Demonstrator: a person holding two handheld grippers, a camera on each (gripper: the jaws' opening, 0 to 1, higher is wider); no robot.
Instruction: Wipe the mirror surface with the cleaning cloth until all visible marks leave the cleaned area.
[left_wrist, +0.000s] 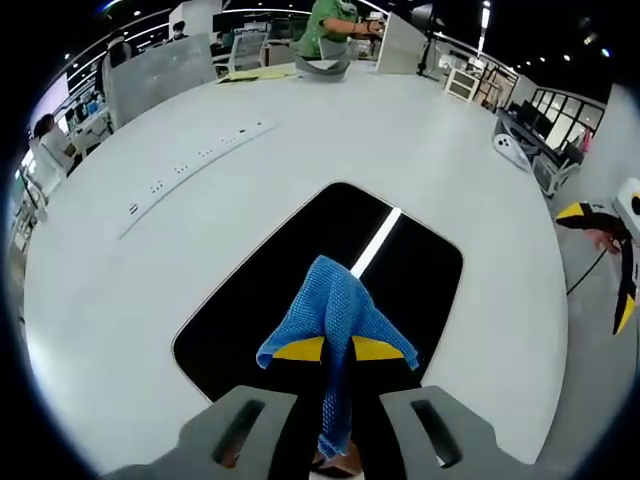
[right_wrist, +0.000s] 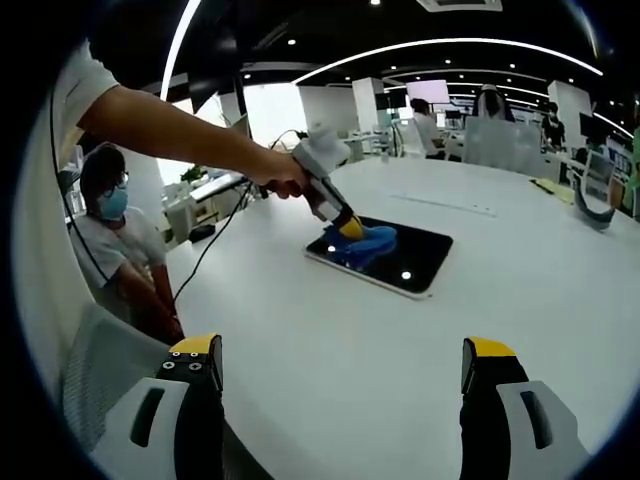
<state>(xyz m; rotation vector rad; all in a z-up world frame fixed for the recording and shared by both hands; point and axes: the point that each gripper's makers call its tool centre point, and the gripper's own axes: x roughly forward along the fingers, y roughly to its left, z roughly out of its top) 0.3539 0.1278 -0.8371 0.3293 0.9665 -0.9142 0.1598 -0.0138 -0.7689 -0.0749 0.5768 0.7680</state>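
Where it lies flat on the white table (left_wrist: 150, 300), the mirror (left_wrist: 420, 270) is seen as a dark rounded rectangle whose long axis runs away from the left gripper (left_wrist: 338, 350). A blue cleaning cloth (left_wrist: 335, 320) is clamped between that gripper's yellow-tipped jaws and draped onto the glass; marks beneath it cannot be made out. The right gripper (right_wrist: 340, 370) is held well apart, jaws spread wide and empty.

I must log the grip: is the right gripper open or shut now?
Open. In the right gripper view, the right gripper has its jaws far apart with bare white table between them, holding nothing.
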